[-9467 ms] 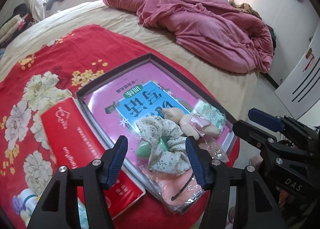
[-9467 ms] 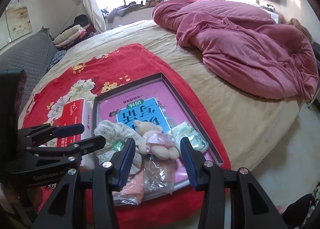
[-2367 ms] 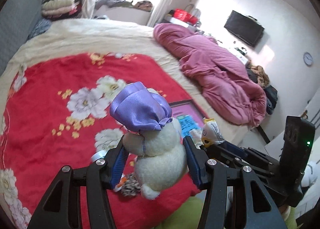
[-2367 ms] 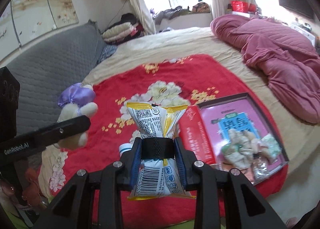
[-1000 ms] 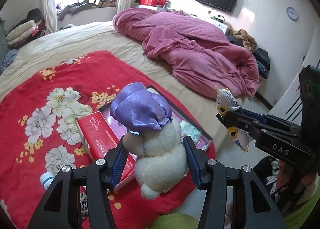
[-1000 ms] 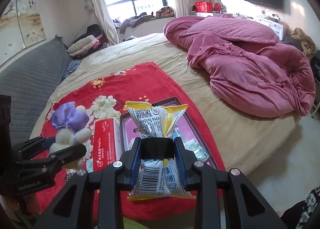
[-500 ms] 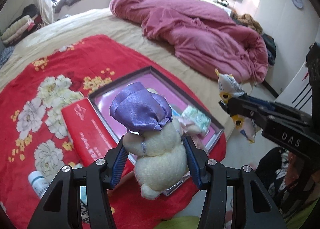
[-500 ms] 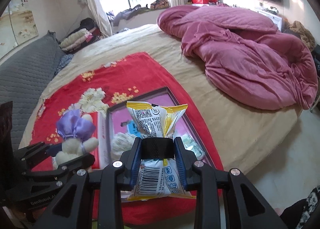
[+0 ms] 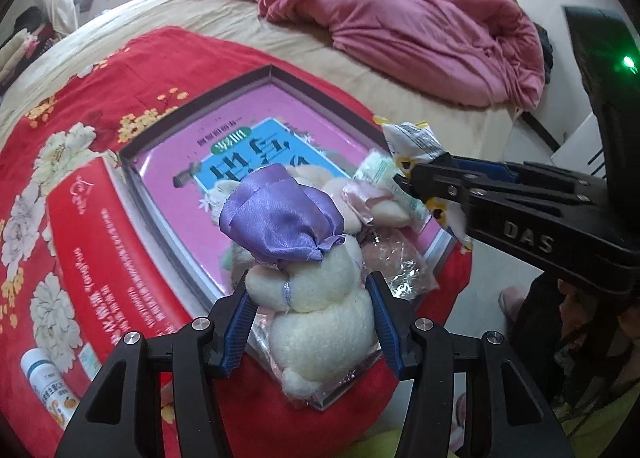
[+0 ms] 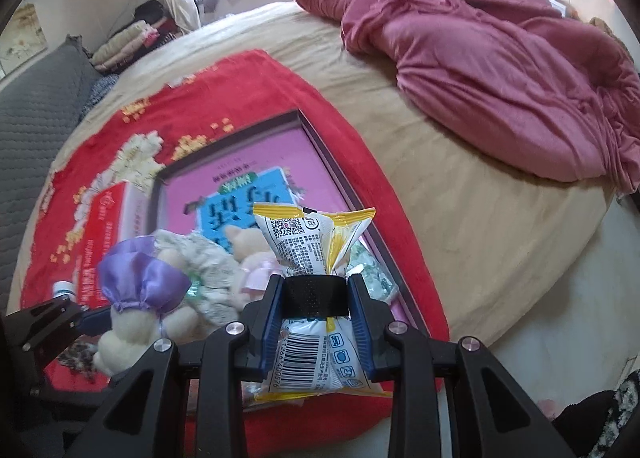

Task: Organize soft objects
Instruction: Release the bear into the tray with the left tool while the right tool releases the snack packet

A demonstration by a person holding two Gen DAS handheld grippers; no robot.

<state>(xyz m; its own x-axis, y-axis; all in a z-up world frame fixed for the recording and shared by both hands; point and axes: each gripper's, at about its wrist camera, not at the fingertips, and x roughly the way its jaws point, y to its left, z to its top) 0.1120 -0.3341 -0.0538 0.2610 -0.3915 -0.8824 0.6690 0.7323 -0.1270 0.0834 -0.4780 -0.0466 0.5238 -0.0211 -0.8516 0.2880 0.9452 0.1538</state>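
Cream plush bear (image 9: 320, 298) with a purple cap sat clamped in the left tongs (image 9: 312, 318); the right tongs (image 10: 316, 314) pinched a snack packet (image 10: 312, 242), both above the pink-lined tray (image 9: 200, 98) on the red blanket (image 9: 80, 98).

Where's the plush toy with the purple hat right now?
The plush toy is clamped between the left gripper's fingers, in the air above the near end of the shallow box; the right wrist view shows it at lower left.
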